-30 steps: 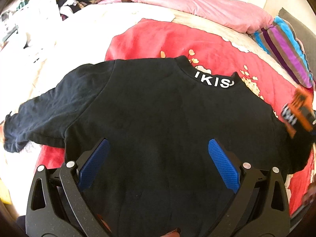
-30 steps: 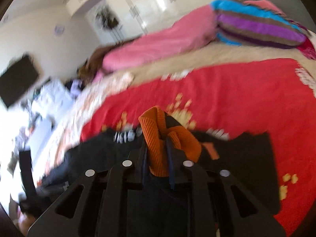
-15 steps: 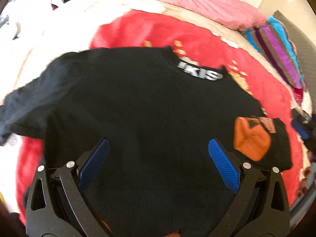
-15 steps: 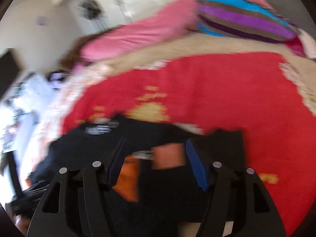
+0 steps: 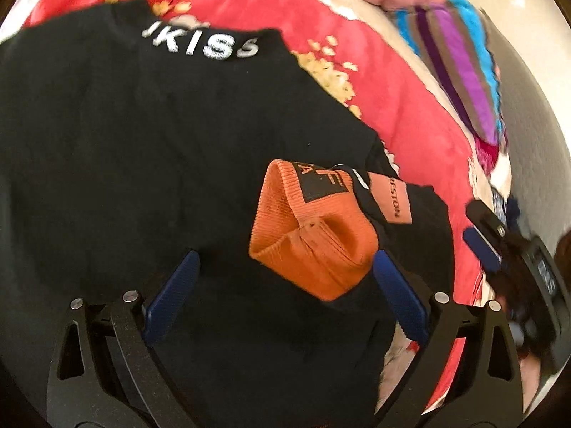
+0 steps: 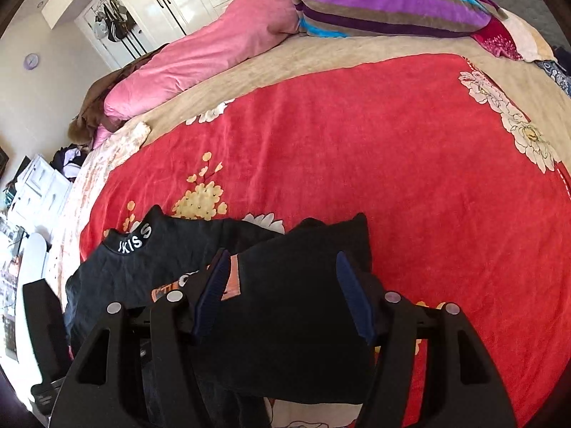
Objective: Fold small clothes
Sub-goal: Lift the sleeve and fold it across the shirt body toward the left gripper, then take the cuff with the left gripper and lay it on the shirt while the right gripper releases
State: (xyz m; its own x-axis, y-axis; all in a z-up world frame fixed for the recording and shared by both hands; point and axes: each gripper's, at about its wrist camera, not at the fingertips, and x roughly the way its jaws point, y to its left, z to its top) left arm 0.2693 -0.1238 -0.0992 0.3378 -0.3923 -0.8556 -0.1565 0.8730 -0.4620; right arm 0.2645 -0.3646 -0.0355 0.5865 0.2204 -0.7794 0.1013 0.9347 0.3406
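The black sweatshirt (image 5: 142,149) lay spread on the red blanket (image 6: 357,149) covering the bed, its collar with the white lettering (image 5: 203,46) turned toward the pillows. One sleeve was folded in across the body, so its orange cuff (image 5: 314,235) rested on the black fabric near the garment's right edge.

My left tongs (image 5: 285,292) stood spread wide above the sweatshirt, the blue pads (image 5: 171,299) pinching nothing; the orange cuff lay between them, just beside the right-hand pad, though whether that pad brushed it I could not quite tell from this angle.

My right tongs (image 6: 282,292) were parted too, their jaws having just opened. The folded sleeve (image 6: 303,285) lay under and between the pads, and neither pad pressed on it. In the left wrist view those same tongs showed blurred at the right edge, off the sweatshirt's side.

A pink quilt (image 6: 200,53) and a striped pillow (image 6: 385,0) sat at the head of the bed, well apart from the garment.
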